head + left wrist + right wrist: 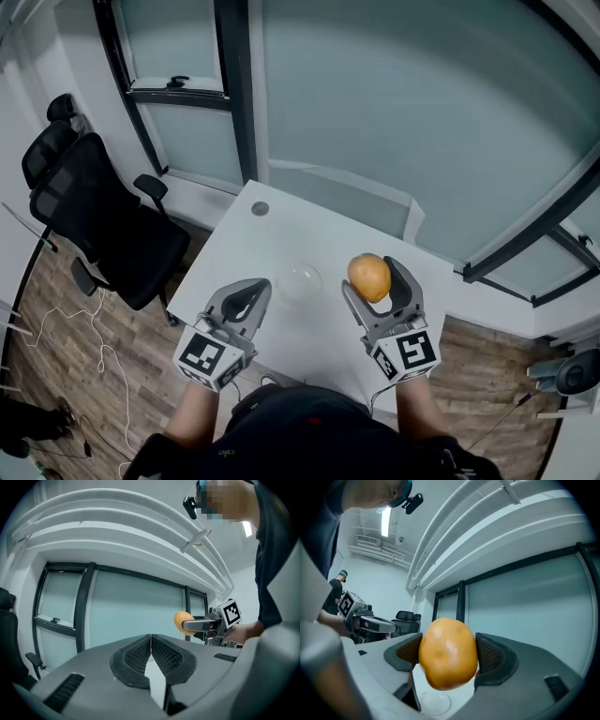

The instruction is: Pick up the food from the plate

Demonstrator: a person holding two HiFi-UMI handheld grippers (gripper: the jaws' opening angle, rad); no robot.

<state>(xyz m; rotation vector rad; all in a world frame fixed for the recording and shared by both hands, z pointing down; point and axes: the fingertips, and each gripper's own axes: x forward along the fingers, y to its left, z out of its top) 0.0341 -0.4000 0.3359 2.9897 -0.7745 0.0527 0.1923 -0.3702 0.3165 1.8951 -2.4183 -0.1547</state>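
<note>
While raised above the plate (300, 280) on the white table (281, 234), orange food (447, 651): clamped in right gripper (375, 281), apparently secured for removal. Left gripper (255, 292): jaws together, empty, idle alongside.

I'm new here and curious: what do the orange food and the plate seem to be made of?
The orange food has a smooth, faintly glossy skin with soft highlights; real fruit or a plastic replica, I cannot tell. The plate looks like clear glass or plastic: the white table shows through.
</note>
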